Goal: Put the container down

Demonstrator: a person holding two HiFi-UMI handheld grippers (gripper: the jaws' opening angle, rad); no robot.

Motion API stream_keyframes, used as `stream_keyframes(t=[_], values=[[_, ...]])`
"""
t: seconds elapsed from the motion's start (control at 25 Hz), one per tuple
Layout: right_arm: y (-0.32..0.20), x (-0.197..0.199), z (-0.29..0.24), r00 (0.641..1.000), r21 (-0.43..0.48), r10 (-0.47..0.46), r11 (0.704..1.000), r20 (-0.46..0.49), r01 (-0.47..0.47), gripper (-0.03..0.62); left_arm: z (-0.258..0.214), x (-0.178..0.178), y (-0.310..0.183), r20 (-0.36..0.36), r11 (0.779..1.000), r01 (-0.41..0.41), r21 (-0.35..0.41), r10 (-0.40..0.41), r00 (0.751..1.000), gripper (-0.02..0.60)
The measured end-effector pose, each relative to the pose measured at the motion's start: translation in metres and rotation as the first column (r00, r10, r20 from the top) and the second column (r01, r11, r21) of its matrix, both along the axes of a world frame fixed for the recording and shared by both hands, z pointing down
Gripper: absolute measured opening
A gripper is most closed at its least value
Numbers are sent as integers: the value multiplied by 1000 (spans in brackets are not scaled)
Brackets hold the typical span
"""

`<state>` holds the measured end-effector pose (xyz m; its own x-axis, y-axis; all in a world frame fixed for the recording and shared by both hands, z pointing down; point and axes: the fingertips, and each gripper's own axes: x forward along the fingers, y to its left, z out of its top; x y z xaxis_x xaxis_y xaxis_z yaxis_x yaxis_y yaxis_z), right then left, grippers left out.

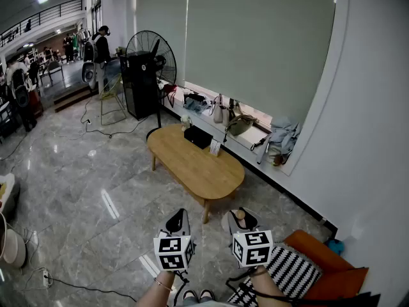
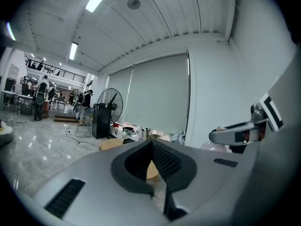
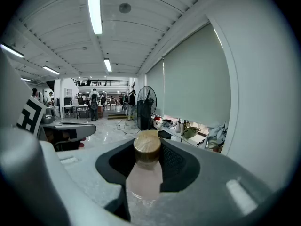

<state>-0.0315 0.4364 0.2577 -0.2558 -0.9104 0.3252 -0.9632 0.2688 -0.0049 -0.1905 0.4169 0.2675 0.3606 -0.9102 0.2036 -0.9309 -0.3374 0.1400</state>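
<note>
Your right gripper [image 3: 148, 144] has its jaws spread wide and pressed on the container [image 3: 143, 178], a pale pink bottle with a wooden lid [image 3: 147, 150], held in the air above the grey floor [image 1: 96, 197]. Your left gripper [image 2: 152, 147] has its jaws closed together, nothing between them. Ahead stands an oval wooden table [image 1: 195, 160]; beyond it, a fan [image 1: 151, 59] beside the window ledge.

The wooden table [image 1: 192, 165] lies bare across its near end and middle. At its far end a black box [image 1: 198, 137] and a small card [image 1: 215, 148] crowd the window-side edge. A standing fan [image 1: 150, 55] rises just beyond that end.
</note>
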Motion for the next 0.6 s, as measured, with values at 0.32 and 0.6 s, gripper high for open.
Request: stream_keyframes(t=[0.32, 0.6], values=[[-10, -18, -3, 1000, 11, 10, 1000, -9, -10, 137, -2, -21, -9, 3, 1000, 4, 0, -4, 1000, -6], [-13, -33, 6, 999, -19, 28, 999, 34, -28, 137, 2, -36, -16, 8, 1000, -21, 6, 21, 1000, -6]])
